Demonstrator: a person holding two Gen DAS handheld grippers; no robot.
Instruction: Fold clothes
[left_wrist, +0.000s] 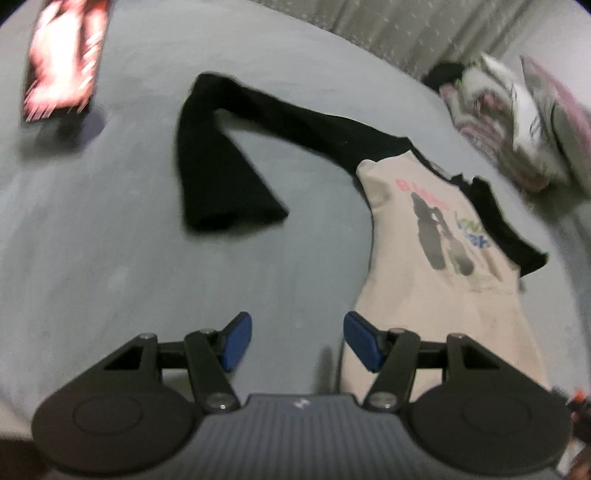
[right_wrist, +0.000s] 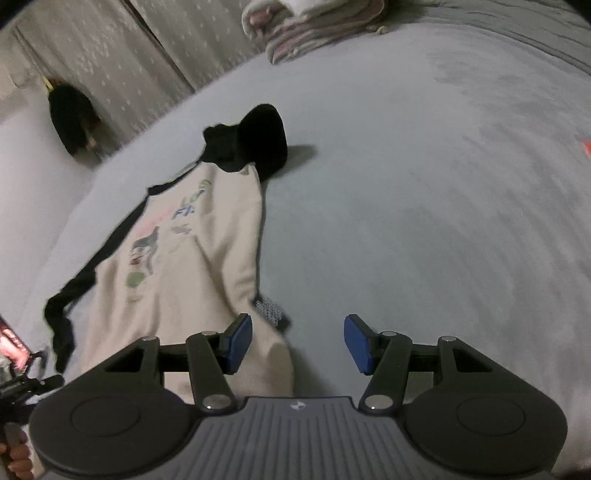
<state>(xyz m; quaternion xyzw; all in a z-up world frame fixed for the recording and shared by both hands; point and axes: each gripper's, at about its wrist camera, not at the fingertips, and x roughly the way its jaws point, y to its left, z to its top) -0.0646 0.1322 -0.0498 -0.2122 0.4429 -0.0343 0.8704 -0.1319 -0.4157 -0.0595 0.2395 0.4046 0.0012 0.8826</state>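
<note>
The bed (left_wrist: 110, 258), covered in grey sheeting, is carrying everything in view. A pile of folded laundry (left_wrist: 517, 122) is sitting at its far edge, near the curtain (right_wrist: 110, 55). A red printed item (left_wrist: 62, 55) is lying well apart from the pile, at the other far corner of the left wrist view.

The cream shirt (left_wrist: 424, 288) with black sleeves is lying lengthwise on the bed, print side up. One long black sleeve (left_wrist: 229, 158) is stretching out sideways and doubling back on itself; the other sleeve (right_wrist: 70, 295) is running along the body's edge. The body is looking narrowed, possibly folded in partway, though motion blur is preventing a firm reading.

The left hand-held gripper (left_wrist: 297, 341) is hovering at the shirt's near edge with jaws spread and empty. The right hand-held gripper (right_wrist: 297, 341) is likewise spread and empty over the hem corner, beside a label (right_wrist: 269, 310).

Hazards: pinching the sheet together with the fabric; the outstretched sleeve dragging and bunching if the body is lifted before it is laid in.
</note>
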